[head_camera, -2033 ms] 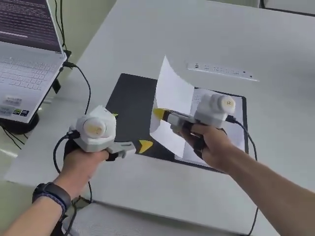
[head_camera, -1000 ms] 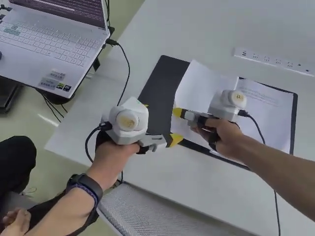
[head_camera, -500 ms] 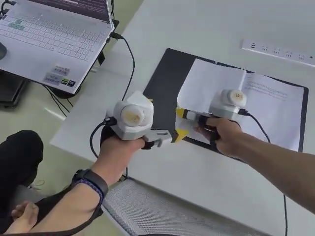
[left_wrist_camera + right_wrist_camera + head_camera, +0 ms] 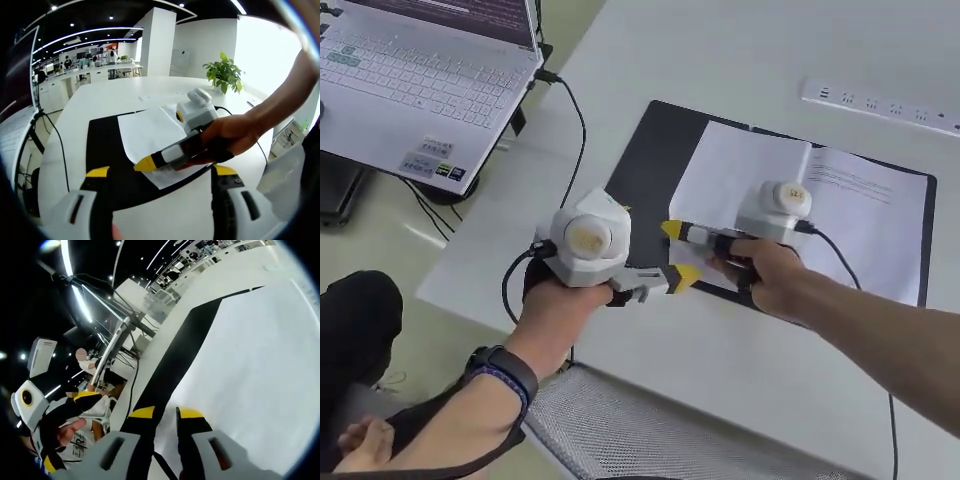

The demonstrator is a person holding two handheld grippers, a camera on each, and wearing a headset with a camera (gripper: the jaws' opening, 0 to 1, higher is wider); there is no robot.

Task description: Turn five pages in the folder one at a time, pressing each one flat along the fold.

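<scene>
Lying open on the white table, the black folder shows a blank page almost flat beside a printed sheet; right gripper pinched on the page's near corner, left gripper spread apart just beside

We see the right gripper at 6 o'clock, its yellow-tipped jaws nearly together at the white page's edge, the black folder running toward 1 o'clock and the hand-held left gripper at 8 o'clock.
</scene>
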